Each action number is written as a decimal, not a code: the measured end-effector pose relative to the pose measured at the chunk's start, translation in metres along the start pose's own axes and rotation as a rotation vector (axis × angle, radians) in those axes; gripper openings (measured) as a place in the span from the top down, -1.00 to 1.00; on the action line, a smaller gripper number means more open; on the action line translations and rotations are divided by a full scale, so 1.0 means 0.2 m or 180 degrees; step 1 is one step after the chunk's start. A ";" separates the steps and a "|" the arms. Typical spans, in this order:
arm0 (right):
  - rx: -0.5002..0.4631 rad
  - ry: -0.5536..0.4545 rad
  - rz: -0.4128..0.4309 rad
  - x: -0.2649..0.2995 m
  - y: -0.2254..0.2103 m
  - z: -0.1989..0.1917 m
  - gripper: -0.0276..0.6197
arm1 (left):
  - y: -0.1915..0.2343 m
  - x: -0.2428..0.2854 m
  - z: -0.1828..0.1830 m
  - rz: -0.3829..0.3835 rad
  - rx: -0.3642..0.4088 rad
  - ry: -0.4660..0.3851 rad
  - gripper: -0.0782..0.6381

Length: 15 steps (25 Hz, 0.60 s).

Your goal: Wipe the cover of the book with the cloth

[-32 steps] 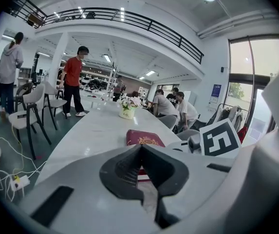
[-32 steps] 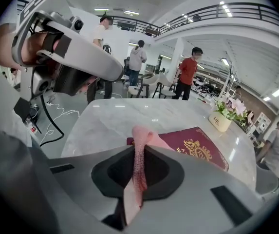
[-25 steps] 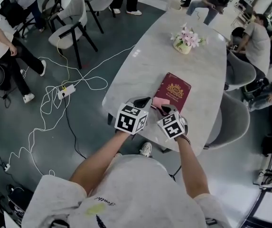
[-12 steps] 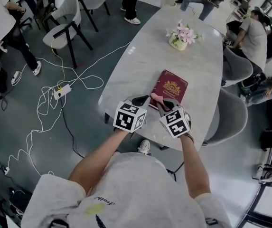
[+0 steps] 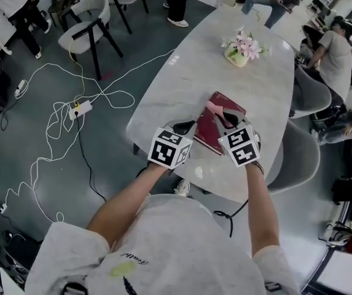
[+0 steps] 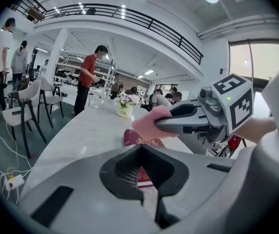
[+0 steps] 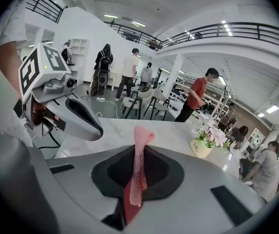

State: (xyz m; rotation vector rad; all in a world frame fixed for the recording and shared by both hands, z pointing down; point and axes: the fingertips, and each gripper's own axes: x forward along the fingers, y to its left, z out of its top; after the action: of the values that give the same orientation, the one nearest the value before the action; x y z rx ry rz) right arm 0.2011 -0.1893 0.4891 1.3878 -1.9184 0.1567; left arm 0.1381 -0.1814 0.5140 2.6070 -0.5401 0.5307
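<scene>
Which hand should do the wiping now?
Right. The right gripper has the pink cloth pinched in its jaws, over the book. The left gripper grips the book's near edge.

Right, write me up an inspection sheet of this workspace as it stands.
Surface: marble table.
Job's things: maroon book near the table's near edge; pink cloth over its cover, contact unclear.
Clutter: pot of pink flowers at the far end.
Grippers: left gripper shut on the book's near edge; right gripper shut on the pink cloth.
Cables: white cables and a power strip loose on the floor; nothing seen on the table.
Surroundings: chairs; people standing and seated.
</scene>
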 end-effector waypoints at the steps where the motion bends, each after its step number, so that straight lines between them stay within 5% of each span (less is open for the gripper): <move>1: -0.0024 -0.0005 0.0005 0.01 -0.02 0.01 0.86 | 0.01 0.01 0.00 0.0014 -0.0009 -0.0002 0.76; 15: -0.0349 0.0038 0.0148 0.27 -0.32 0.02 0.85 | 0.12 0.09 0.03 0.0311 -0.0165 -0.0040 0.76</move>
State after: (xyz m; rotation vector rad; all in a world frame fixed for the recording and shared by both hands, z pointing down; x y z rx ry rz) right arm 0.2474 -0.2595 0.5004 1.2681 -1.9211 0.0807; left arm 0.1434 -0.2101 0.5245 2.5464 -0.6791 0.5246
